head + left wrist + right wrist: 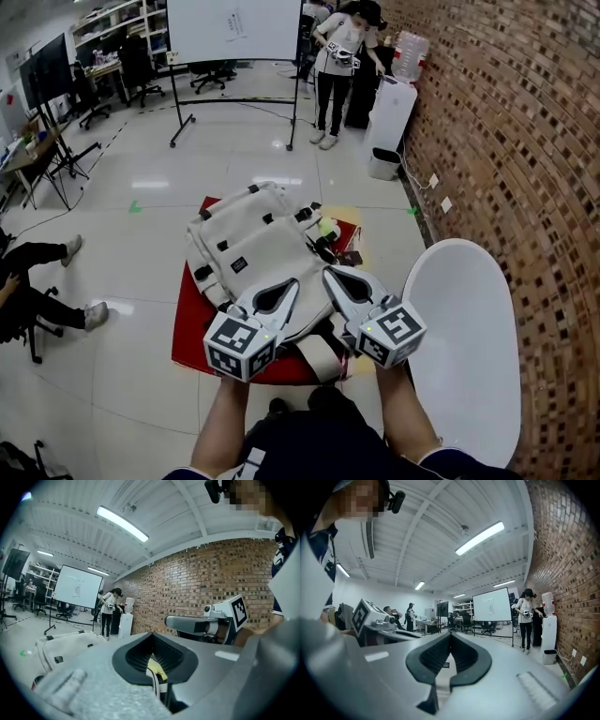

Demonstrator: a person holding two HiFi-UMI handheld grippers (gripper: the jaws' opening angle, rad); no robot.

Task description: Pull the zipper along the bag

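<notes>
Red mat (190, 323), bag (251, 246) — left tool (296, 283), right tool (326, 272) (both closed), tips close

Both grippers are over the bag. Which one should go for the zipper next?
Probably the right gripper: its tip sits beside the dark fittings on the bag, at its right edge. The left gripper is over the plain front panel. Both are shut.

Bag's (253, 244) near edge hidden beneath left gripper (294, 284) and right gripper (328, 274)

Open-plan lab or office workspace. A freestanding whiteboard (246, 28) stands mid-floor. Left of it: shelving (112, 21), office chairs (139, 66), a large monitor (49, 67); right of it: a water dispenser (394, 108) against a brick wall (506, 131).
</notes>
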